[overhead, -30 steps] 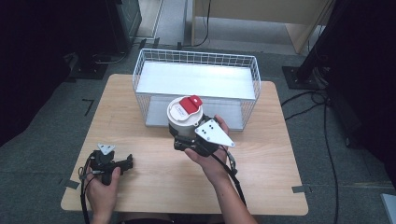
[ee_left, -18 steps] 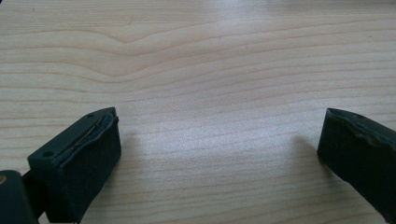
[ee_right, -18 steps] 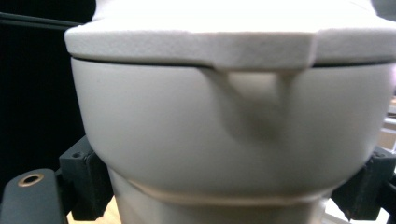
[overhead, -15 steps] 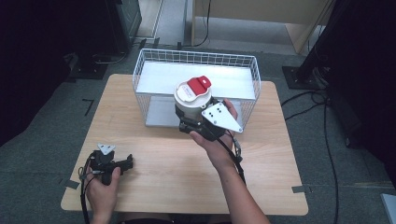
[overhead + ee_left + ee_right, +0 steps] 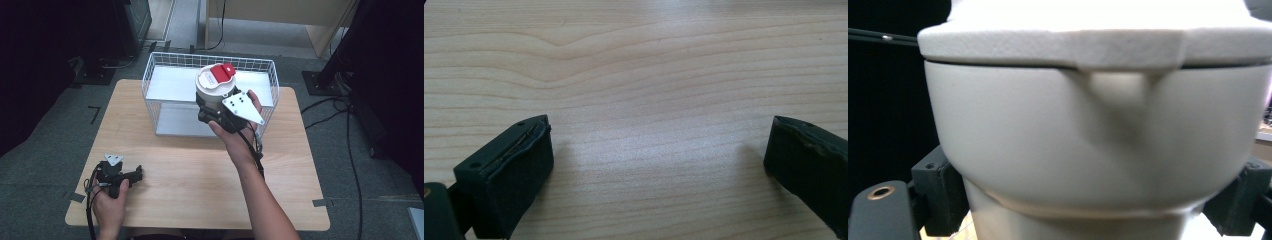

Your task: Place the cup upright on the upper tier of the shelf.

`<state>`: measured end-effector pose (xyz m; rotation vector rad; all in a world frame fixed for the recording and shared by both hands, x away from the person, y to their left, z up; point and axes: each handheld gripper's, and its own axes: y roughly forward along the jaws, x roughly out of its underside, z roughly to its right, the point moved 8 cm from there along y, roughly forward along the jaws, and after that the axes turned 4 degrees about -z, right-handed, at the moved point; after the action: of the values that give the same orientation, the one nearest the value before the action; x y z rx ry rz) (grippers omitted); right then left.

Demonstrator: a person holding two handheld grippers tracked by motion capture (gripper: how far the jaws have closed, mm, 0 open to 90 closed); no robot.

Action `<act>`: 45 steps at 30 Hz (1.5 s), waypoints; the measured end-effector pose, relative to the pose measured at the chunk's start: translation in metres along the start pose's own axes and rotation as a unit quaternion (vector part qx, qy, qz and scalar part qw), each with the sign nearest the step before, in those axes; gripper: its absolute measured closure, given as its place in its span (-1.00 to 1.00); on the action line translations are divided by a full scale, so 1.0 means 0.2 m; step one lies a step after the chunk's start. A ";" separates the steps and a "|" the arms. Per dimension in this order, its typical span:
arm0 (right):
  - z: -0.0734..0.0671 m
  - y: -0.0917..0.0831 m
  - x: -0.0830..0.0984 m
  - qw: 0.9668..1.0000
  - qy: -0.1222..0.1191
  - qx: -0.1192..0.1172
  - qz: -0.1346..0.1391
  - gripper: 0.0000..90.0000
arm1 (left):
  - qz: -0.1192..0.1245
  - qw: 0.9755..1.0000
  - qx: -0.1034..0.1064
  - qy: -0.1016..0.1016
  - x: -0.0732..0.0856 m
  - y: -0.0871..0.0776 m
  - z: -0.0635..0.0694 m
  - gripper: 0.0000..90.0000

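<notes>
Left tongs (image 5: 136, 173) are resting wide apart on the worktop (image 5: 190, 200), gripping nothing. Right tongs (image 5: 210, 111) are clamping a white container (image 5: 215, 87) with a red lid tab, holding it above the wire basket (image 5: 150, 80).

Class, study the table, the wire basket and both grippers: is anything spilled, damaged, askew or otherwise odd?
Nothing stands out. The right gripper holds the white container upright over the wire basket, red lid flap closed, with no spill. The left gripper rests open on the bare wooden table.
</notes>
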<state>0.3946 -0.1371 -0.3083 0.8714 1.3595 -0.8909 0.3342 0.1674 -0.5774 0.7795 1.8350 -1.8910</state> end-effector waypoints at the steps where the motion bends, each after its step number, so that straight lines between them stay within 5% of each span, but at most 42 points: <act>1: 0.01 0.01 0.00 1.000 -0.001 0.002 0.001 -0.75 | 0.000 1.000 0.000 0.000 0.00 0.00 0.00 -1.00; 9: 0.12 0.11 -0.02 1.000 -0.008 0.025 -0.007 -0.75 | -0.001 1.000 0.000 0.000 0.00 0.00 0.00 -1.00; 29: 0.37 0.38 0.00 0.996 0.024 0.079 -0.030 -0.75 | 0.000 1.000 0.002 0.002 0.00 0.00 0.00 -1.00; 45: 0.42 0.41 0.07 0.995 0.031 0.087 -0.047 -0.75 | 0.001 1.000 0.004 0.003 0.00 0.00 0.01 -1.00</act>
<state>0.5051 -0.1795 -0.3203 0.9806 1.4001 -1.0746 0.3342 0.1662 -0.5774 0.7890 1.8308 -1.8970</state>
